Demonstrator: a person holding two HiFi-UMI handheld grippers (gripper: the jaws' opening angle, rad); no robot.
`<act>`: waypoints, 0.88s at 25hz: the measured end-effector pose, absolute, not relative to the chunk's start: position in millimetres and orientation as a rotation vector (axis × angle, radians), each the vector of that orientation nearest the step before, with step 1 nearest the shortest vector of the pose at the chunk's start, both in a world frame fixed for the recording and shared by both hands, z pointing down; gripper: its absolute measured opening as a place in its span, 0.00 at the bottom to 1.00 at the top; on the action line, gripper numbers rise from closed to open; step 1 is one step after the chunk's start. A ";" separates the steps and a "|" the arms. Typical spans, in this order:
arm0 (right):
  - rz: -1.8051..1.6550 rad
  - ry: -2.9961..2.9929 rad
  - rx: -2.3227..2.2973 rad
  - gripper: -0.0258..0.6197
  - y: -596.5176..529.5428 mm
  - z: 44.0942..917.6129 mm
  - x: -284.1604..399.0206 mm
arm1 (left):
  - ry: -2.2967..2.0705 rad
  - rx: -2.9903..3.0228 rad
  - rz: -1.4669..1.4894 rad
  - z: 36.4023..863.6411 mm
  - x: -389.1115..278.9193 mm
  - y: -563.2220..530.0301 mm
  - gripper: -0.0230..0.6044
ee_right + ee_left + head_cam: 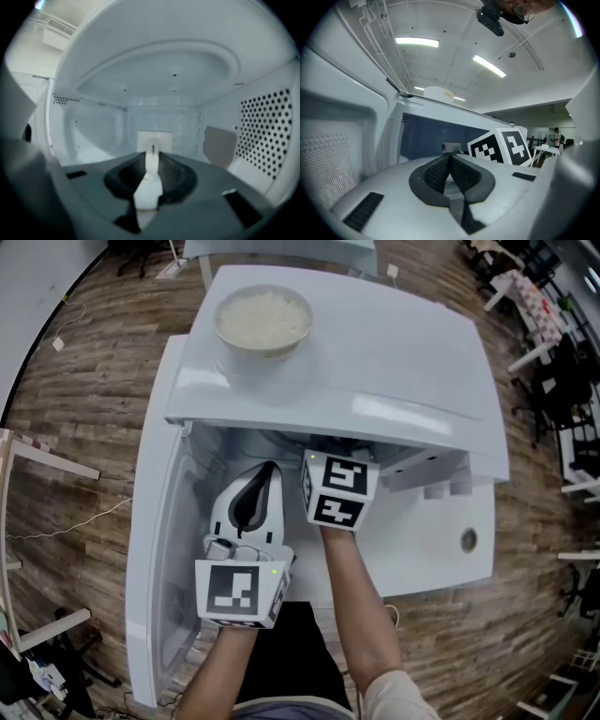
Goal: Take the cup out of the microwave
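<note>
From where I stand, my white table (pixel 441 563) has a round hole (pixel 468 540) near its right edge. A bowl of rice (pixel 263 321) sits raised above its far end, and plank floor (pixel 103 427) surrounds it.

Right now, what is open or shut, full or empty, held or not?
door, swung open to the left.
cup, inside the microwave, held by its handle.
bowl, full of rice, sitting on top of the microwave.
left gripper, shut, holding nothing.
right gripper, shut on the cup's handle.
</note>
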State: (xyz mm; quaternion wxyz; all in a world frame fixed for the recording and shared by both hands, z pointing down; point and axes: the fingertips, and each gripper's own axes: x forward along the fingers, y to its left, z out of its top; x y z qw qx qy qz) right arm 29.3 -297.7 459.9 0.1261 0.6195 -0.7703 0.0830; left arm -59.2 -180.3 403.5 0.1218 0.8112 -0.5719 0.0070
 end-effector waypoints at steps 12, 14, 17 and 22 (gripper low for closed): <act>0.262 -2.271 1.849 0.16 -264.0 455.1 35.9 | -1.641 2.367 -0.016 401.4 -54.9 -176.0 0.05; 0.261 -2.272 1.852 0.16 -259.1 454.8 37.6 | -1.640 2.368 -0.018 400.7 -54.6 -176.1 0.05; 0.239 -2.285 1.869 0.16 -253.4 451.9 39.6 | -1.639 2.366 -0.016 400.9 -54.4 -176.4 0.05; 0.213 -2.299 1.919 0.16 -248.2 446.1 46.1 | -1.635 2.366 -0.008 402.6 -54.8 -176.0 0.05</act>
